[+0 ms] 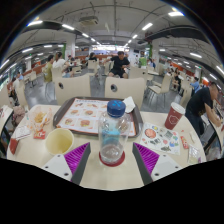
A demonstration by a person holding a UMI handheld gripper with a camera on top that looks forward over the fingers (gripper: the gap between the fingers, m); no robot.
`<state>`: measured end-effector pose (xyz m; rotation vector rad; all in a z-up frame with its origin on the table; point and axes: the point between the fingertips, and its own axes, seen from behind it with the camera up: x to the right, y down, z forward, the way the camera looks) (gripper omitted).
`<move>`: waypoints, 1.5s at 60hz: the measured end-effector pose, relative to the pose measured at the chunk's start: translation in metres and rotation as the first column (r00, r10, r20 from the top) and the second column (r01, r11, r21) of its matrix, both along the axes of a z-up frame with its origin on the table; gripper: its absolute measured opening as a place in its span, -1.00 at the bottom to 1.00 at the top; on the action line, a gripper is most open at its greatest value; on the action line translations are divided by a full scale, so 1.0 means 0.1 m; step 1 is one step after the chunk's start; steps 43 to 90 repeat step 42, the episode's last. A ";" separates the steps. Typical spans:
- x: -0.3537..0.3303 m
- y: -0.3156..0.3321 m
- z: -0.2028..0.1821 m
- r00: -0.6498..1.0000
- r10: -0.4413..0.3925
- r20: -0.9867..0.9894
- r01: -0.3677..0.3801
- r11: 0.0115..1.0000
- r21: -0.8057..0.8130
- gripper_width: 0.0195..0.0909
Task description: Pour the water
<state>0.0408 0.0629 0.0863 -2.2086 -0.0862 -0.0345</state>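
A clear plastic water bottle [112, 132] with a blue cap stands upright on a red coaster [111, 158] on the pale table [105, 172]. It stands between my fingers with a gap at each side. My gripper [104, 152] is open, and its purple pads [61, 161] flank the bottle without touching it. A yellow cup [60, 141] stands upright just left of the bottle, beside the left finger.
Behind the bottle lies a tray [84, 117] lined with printed paper. A red paper cup [174, 116] and a colourful printed sheet [160, 138] are to the right, and food packages [38, 122] to the left. Chairs [72, 87] and seated people [119, 64] fill the hall beyond.
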 end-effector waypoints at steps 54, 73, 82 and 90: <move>-0.92 -1.81 0.74 0.996 -0.089 0.014 0.089 0.992 -0.083 0.83; -0.92 -1.81 0.74 0.996 -0.089 0.014 0.089 0.992 -0.083 0.83; -0.92 -1.81 0.74 0.996 -0.089 0.014 0.089 0.992 -0.083 0.83; -0.92 -1.81 0.74 0.996 -0.089 0.014 0.089 0.992 -0.083 0.83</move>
